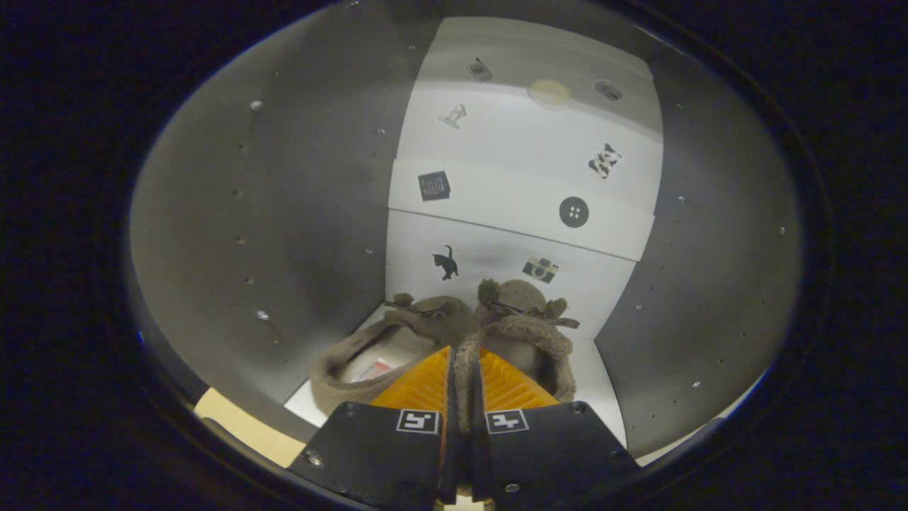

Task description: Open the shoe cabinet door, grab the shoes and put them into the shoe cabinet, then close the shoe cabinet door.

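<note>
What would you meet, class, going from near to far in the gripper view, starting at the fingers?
Gripper shut on the inner edges of the slippers → pair of fuzzy brown slippers → cat sticker → button sticker on the cabinet's white back wall.

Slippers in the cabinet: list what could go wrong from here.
1. The gripper is shut on the adjoining collars of the slippers; pulling back before opening could drag the pair out again.
2. The slippers sit near the cabinet's front edge, so a heel left overhanging might block the door.
</note>
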